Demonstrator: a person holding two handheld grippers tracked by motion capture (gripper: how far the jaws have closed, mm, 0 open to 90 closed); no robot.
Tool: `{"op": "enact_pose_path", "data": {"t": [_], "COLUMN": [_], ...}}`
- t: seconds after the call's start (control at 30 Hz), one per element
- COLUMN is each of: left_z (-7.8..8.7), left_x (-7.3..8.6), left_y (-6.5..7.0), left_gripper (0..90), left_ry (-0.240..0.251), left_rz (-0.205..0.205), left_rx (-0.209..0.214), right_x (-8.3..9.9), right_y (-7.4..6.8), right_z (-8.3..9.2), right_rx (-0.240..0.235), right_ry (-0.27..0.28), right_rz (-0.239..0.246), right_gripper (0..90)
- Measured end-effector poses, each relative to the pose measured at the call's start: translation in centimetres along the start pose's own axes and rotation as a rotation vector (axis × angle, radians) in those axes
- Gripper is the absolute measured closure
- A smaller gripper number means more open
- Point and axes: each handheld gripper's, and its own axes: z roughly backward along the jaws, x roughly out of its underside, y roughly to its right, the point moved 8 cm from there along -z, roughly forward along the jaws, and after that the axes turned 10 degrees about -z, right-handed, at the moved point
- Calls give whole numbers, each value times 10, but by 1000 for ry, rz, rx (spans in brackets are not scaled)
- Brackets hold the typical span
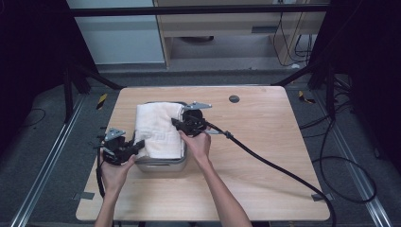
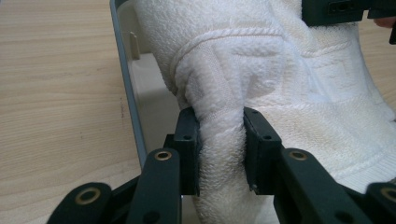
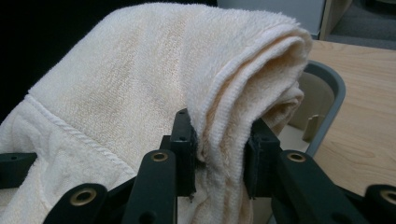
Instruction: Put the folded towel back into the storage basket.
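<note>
A folded white towel lies over a grey rectangular bin near the middle of the wooden table. My left gripper is at the towel's near left edge, and its jaws are shut on a bunched fold of the towel. My right gripper reaches in from the right side, its jaws shut on the towel's folded edge. The bin's rim runs beside the cloth in the left gripper view, and its rounded corner appears behind the towel in the right gripper view.
A thick black cable trails from the right gripper across the table to its front right edge. A small dark round grommet sits near the table's far edge. Dark frame legs and floor cables surround the table.
</note>
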Motion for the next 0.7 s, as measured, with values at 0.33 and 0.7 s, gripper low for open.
{"op": "enact_pose_path", "data": {"t": [0.33,0.7], "left_z": [-11,-19], "left_x": [10,17], "left_y": [-1,-1], "left_gripper": [692,690], "left_ry": [-48,-91], "left_rz": [-2,-10], "left_rx": [-4,-11], "right_x": [14,24], "right_y": [5,9], "right_z": [-11,-17], "right_rx": [32,57], "right_ry": [-31,-68], "right_rz": [14,28], "right_gripper": [697,689]}}
